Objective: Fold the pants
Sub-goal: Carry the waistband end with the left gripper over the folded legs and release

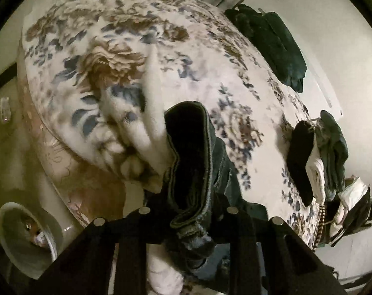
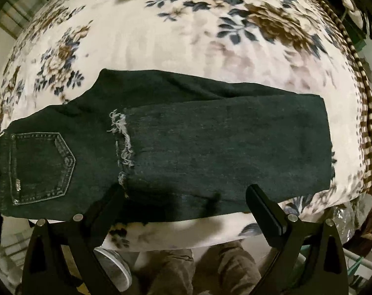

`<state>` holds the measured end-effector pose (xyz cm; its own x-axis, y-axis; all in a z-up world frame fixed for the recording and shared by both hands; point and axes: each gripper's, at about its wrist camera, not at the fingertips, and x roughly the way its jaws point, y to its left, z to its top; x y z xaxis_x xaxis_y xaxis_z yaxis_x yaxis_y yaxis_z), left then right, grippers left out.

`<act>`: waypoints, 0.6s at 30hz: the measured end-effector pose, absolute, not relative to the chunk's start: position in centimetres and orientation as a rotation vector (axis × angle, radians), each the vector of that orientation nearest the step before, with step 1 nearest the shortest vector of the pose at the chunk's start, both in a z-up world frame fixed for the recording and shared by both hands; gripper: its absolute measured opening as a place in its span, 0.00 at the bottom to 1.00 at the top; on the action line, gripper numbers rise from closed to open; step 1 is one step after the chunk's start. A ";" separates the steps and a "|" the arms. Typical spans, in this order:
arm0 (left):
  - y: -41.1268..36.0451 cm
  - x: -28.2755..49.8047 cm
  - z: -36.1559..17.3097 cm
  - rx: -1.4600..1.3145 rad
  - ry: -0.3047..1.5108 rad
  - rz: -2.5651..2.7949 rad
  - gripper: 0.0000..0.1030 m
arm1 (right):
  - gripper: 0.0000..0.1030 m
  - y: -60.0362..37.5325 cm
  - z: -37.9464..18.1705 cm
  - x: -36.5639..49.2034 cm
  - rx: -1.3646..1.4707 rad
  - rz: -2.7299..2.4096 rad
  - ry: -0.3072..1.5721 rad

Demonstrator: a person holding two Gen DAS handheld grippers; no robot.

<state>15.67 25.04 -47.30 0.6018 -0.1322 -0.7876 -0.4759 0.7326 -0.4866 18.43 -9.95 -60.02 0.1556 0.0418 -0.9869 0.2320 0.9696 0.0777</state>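
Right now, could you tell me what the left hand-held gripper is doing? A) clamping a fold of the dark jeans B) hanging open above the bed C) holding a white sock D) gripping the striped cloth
A: the left hand-held gripper is shut on a doubled edge of the jeans.

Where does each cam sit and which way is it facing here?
Left wrist: on the left gripper, looking along its fingers across the floral blanket; the fingers are shut on the jeans, a bunched edge filling the centre.
Right wrist: on the right gripper, open, looking down on the jeans laid flat with the back pocket at left; the person's legs show below.
Shared: the same jeans and blanket.
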 end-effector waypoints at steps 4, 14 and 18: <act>24.4 15.3 -46.6 -0.755 0.939 0.279 0.21 | 0.98 -12.3 -60.1 17.9 0.271 -0.121 1.428; 21.8 13.9 -45.1 -0.778 0.906 0.328 0.21 | 0.98 -15.9 -57.1 20.0 0.224 -0.065 1.370; 19.3 15.2 -44.2 -0.697 0.902 0.271 0.20 | 0.98 -16.5 -56.8 20.8 0.230 -0.067 1.352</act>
